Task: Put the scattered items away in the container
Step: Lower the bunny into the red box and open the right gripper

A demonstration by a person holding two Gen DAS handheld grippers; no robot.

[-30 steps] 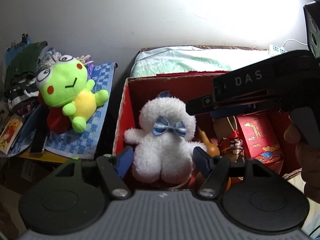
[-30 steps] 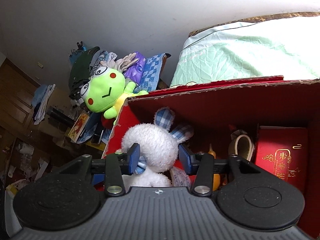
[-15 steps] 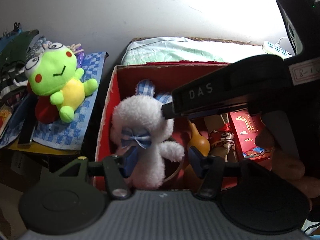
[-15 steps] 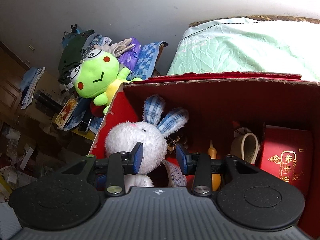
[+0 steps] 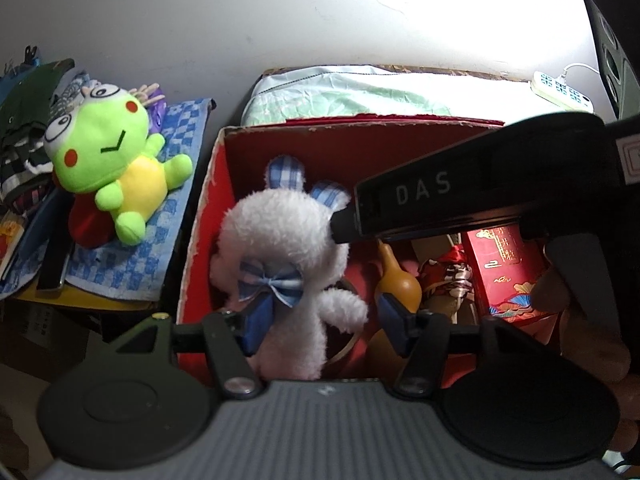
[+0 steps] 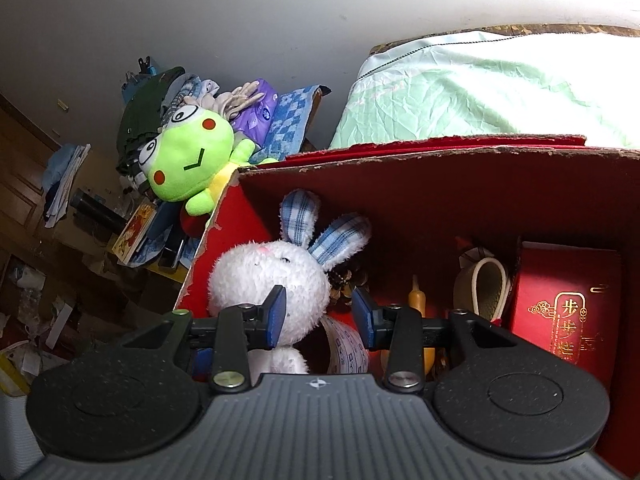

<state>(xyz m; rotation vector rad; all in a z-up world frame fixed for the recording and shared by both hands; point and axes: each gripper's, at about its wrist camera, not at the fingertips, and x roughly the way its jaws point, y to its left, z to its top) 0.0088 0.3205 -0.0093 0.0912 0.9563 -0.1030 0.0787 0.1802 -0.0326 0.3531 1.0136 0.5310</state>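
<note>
Rabbit first: the white plush rabbit (image 5: 280,240) sits upright inside the red cardboard box (image 5: 360,148), at its left end, close to the left wall. We note checked blue ears and a blue bow at its neck.

Left gripper (image 5: 325,320): it points down into the box and its jaws are opening. The rabbit's body and one arm lie between them. The left pad is against the plush just below the bow; the right pad stands apart from the arm. It has no grip on the rabbit.

Right gripper (image 6: 319,316): the gap is narrow. In its own view the left pad overlaps the side of the rabbit's head and the right pad stands clear of the plush, so we read nothing clamped. From the left wrist view its black finger (image 5: 420,196), lettered DAS, reaches in from the right with its tip at the side of the rabbit's head, below one ear. A hand (image 5: 588,344) holds that tool at the right edge.

Also in the box, right of the rabbit: a yellow gourd (image 5: 396,280), a red gift box (image 6: 568,304) with gold print, and a looped tan item we cannot identify.

Outside, left of the box: a green frog plush (image 5: 108,160) lies on a blue checked cloth (image 5: 172,216). Pale green bedding (image 6: 480,92) lies behind the box.
</note>
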